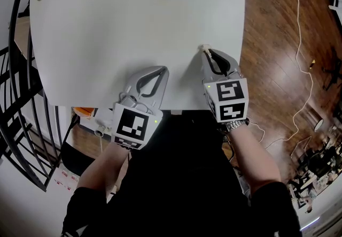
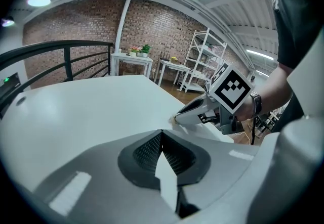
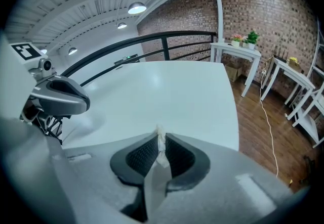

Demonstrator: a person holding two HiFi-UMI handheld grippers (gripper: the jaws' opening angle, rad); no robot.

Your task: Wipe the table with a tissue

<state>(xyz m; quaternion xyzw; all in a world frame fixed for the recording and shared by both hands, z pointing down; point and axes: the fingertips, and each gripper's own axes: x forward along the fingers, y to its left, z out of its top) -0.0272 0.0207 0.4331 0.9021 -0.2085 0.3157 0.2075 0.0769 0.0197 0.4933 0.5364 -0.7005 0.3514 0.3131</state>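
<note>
Right tongs: pressed together on a small white tissue, with a tuft poking out past the tips.
Tissue: pinched at the tips, low over the near right part of the white table; whether it touches the top cannot be told.
Left tongs: closed tip to tip with nothing between them, over the table's near edge, just left of the right tongs and apart from them.
Hands: one behind each marker cube; a wristwatch sits on the right wrist.
Right of table: wooden floor with a thin white cable trailing across it.
Left of table: black railing.
</note>
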